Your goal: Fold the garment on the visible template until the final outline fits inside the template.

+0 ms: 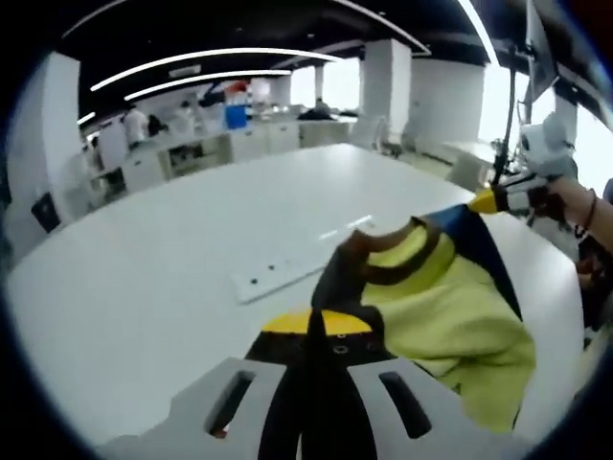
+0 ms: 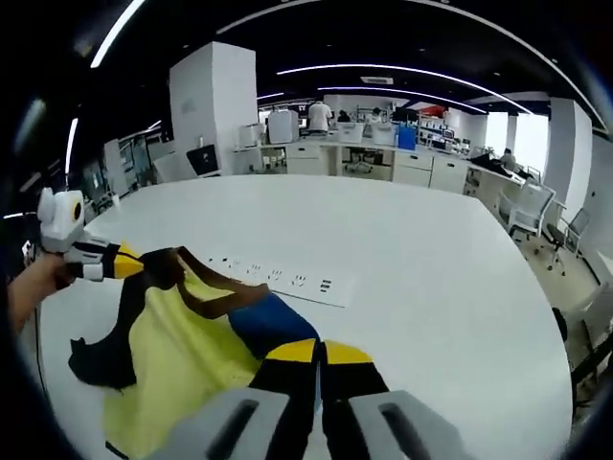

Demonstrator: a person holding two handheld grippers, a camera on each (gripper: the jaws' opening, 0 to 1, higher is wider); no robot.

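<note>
Garment (image 1: 450,316) hangs lifted between both tools over the white table (image 1: 144,278): yellow body, dark brown neck trim, blue panel at one shoulder. In the left gripper view, the left gripper (image 1: 316,331) sits at bottom centre, yellow-tipped jaws pressed together on dark fabric at the garment's edge. A white power strip (image 1: 278,268) lies on the table just left of the cloth. At the right edge the right gripper (image 1: 488,199) pinches the blue shoulder. In the right gripper view, the left gripper (image 2: 120,261) appears at the left edge, clamped on the dark collar; the right gripper's jaws at bottom centre are closed on the blue panel.
</note>
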